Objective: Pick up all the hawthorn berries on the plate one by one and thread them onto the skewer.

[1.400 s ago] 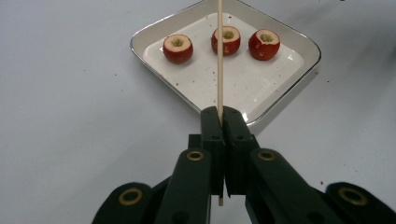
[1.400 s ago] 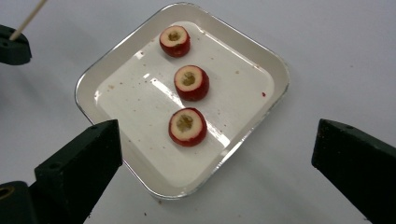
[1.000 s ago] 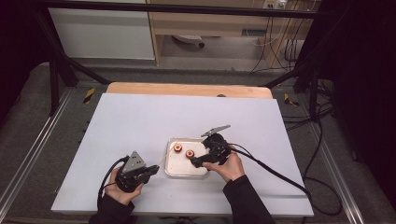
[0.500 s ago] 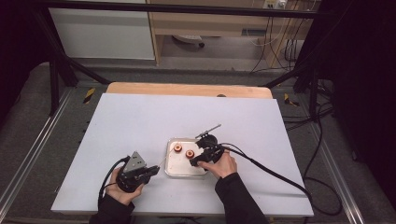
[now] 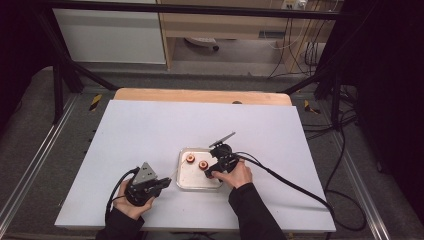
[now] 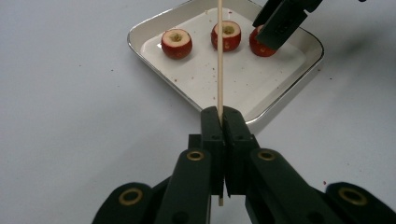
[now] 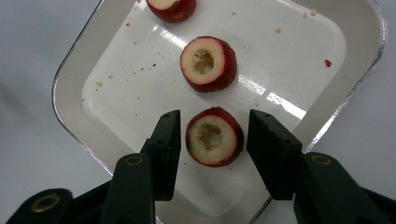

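White table (image 5: 150, 130) bears a tray (image 7: 70, 93) of cored fruit. Left gripper (image 6: 220, 114) clamps a skewer (image 6: 219, 56); right gripper (image 7: 212, 135), jaws just closing, straddles the six-o'clock fruit (image 7: 215, 136) untouched. Next, I judge: pinch it squarely.

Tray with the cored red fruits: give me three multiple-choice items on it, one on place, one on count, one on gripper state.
1. Where does the fruit nearest the right gripper lie?
A. Between its jaws, on the tray
B. On the bare table
C. On the skewer

2. How many cored red fruits are on the tray?
A. Two
B. Three
C. Five

3. What is the left gripper doing?
A. Standing wide open
B. Shut on a fruit
C. Shut on the wooden skewer

Answers:
1 A: the nearest fruit sits between the jaws, which have just been closing, with gaps on both sides.
2 B: three fruits sit in a row in the left gripper view.
3 C: the skewer runs up from between the closed jaws.
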`<state>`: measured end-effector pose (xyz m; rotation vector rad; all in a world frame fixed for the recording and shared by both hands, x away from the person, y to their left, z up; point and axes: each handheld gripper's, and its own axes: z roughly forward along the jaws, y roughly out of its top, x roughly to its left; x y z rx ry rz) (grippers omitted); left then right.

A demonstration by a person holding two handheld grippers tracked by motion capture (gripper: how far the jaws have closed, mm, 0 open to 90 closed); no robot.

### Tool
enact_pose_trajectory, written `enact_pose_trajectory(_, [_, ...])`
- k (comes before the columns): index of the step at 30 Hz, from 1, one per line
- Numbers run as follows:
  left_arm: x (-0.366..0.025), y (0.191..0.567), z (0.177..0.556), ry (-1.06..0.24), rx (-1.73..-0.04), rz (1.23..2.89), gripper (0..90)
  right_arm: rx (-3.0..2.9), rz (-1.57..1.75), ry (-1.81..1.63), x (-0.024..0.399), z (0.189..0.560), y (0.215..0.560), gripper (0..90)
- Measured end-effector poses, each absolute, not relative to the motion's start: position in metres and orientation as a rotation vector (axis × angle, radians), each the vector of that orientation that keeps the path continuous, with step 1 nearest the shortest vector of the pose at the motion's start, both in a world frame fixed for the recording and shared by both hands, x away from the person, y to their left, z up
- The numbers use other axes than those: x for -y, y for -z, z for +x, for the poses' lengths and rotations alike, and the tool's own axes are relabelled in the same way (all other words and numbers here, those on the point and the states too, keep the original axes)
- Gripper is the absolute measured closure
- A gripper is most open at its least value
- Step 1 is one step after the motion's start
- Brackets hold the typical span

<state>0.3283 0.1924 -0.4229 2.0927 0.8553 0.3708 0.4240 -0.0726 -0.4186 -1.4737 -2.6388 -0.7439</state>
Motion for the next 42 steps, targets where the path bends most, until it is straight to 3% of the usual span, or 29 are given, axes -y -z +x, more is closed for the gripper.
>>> enact_pose_trajectory(15, [-0.192,0.422,0.327,-0.381,-0.854,2.085,88.4,2.593,-1.489,0.78,0.074,0.422,0.415,60.2])
enact_pose_trajectory(24, [-0.19,0.421,0.325,-0.393,-0.858,2.065,88.4,2.481,-1.46,1.18,0.096,0.409,0.391,60.3])
enact_pose_trajectory(42, [-0.186,0.422,0.322,-0.36,-0.915,1.981,88.3,2.046,-1.474,1.825,0.102,0.395,0.4,60.4])
